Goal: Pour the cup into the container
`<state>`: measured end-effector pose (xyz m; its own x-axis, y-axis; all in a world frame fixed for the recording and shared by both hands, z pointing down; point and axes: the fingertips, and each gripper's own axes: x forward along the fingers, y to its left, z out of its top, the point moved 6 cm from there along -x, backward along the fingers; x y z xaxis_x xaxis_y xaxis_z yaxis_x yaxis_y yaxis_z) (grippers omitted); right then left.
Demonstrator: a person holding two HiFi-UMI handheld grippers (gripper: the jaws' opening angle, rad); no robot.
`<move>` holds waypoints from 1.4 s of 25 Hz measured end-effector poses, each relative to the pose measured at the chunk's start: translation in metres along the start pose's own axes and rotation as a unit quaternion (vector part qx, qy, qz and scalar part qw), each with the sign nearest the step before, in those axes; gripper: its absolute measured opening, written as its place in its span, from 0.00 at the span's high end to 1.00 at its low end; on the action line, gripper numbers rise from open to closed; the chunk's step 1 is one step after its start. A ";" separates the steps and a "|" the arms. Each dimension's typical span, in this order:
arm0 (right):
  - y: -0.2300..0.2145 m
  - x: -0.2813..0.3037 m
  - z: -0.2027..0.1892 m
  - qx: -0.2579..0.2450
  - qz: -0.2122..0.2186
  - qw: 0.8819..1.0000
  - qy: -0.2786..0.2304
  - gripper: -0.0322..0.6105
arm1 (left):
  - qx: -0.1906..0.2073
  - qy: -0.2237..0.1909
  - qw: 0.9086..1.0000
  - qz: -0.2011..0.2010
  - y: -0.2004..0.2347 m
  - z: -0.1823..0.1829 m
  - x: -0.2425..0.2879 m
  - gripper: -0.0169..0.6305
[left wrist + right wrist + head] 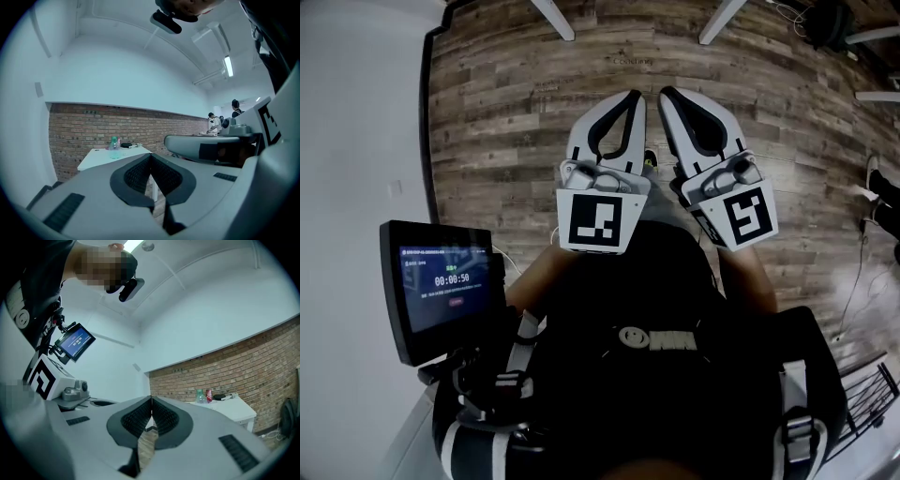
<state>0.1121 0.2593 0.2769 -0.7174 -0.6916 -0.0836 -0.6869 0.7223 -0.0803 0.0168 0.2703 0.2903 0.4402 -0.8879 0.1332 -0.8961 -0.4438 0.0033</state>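
Observation:
Both grippers are held side by side, level, over a wooden floor (pixel 506 141). My left gripper (pixel 636 94) is shut with nothing between its pads, and my right gripper (pixel 664 92) is shut and empty too. In the left gripper view the closed left gripper (pixel 150 155) points toward a distant white table (pixel 101 159) that carries a clear greenish bottle (pixel 114 143). The right gripper view shows the shut right gripper (pixel 151 399) and the same table (pixel 234 406) with the bottle (pixel 200 396) and a red can (pixel 209 394). I cannot make out a cup or container.
A brick wall (pixel 84 126) runs behind the table. A small screen (pixel 441 286) on a stand sits at the person's left. White table legs (pixel 553 17) stand at the far edge of the floor. People (pixel 215 121) work at a bench far right.

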 end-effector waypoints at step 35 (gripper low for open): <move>0.102 -0.158 -0.002 -0.009 -0.066 0.997 0.037 0.94 | 0.006 -0.007 1.000 -0.010 -0.114 -0.012 -0.140 0.97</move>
<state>0.1551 0.4424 0.2839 -0.6270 -0.7791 0.0006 -0.7773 0.6255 -0.0672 0.0565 0.4468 0.2830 0.4597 -0.8801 0.1190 -0.8860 -0.4636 -0.0061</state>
